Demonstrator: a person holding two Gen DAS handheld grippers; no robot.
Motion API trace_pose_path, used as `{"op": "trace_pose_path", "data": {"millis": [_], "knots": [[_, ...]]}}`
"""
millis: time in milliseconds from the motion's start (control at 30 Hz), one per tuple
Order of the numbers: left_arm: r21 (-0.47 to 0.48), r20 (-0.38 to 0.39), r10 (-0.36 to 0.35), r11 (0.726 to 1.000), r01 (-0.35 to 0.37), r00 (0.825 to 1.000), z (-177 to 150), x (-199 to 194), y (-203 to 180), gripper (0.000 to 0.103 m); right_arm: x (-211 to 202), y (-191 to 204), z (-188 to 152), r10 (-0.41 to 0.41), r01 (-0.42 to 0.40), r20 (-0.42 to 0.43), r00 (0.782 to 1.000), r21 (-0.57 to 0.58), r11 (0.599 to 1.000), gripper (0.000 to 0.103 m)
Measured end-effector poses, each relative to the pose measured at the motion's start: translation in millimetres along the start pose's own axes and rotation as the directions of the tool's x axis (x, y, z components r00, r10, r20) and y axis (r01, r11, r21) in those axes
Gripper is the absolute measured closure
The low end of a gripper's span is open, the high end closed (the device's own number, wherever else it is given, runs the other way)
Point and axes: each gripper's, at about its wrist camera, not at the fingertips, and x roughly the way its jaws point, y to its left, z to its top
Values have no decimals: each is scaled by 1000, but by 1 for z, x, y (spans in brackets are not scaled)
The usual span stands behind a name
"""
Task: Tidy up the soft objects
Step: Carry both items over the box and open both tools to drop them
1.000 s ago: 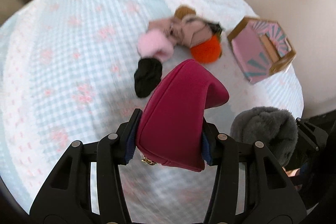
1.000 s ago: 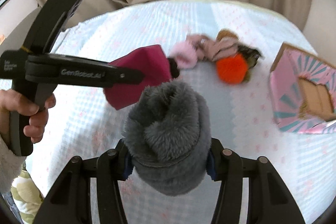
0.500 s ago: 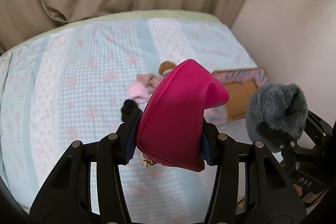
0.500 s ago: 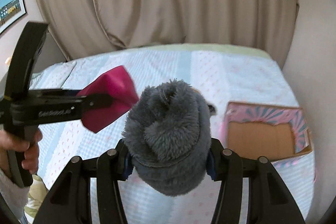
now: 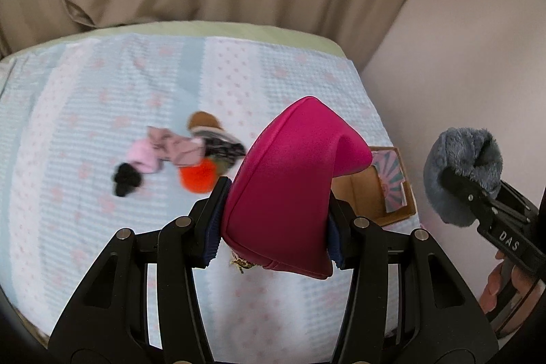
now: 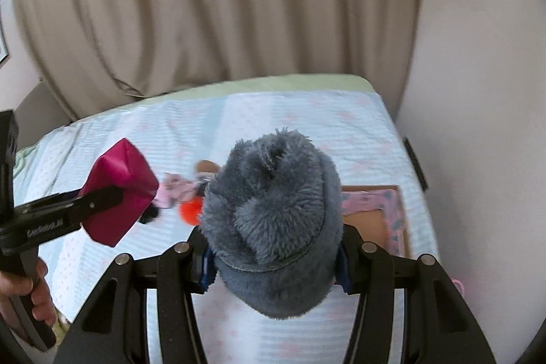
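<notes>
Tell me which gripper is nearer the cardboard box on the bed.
Right, as far as these views show. The right gripper, holding the grey fuzzy hat, hangs just beside the cardboard box. The left gripper, holding the magenta pouch, hangs farther left, on the far side of the right one.

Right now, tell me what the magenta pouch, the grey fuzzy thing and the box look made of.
Magenta pouch: smooth matte fabric or faux leather, seemingly padded; it holds a rounded fold and shows a small gold zipper pull. Grey fuzzy item: plush fleece or faux fur, with a shaggy pile and a stitched hem. Box: cardboard, brown inside, with a printed pink and teal pattern on its flaps.
</notes>
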Motion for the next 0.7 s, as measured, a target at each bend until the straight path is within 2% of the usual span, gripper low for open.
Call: {"op": "trace_pose_path", "data": {"millis": [133,300,500,633,700], "knots": [[-3,-42,1,1000,-1,999,2,46,-39,57,36,-49,9,-11,13,-81,997,23,1000,54],[13,-137,27,1000,-26,990,-1,112,-78,57,96,-97,9,26,-8,-210,977,88,996,54],[18,-257,65,998,-63,964,-8,193,-95,57,171,-131,-4,89,-34,-349,933,161,986,54],[52,-310,92,995,-80,946,-15,233,-101,57,201,-141,-14,117,-52,-396,911,173,984,54],[69,-346,109,993,-91,932,-19,249,-103,57,212,-143,-20,136,-64,-410,902,184,981,54]]}}
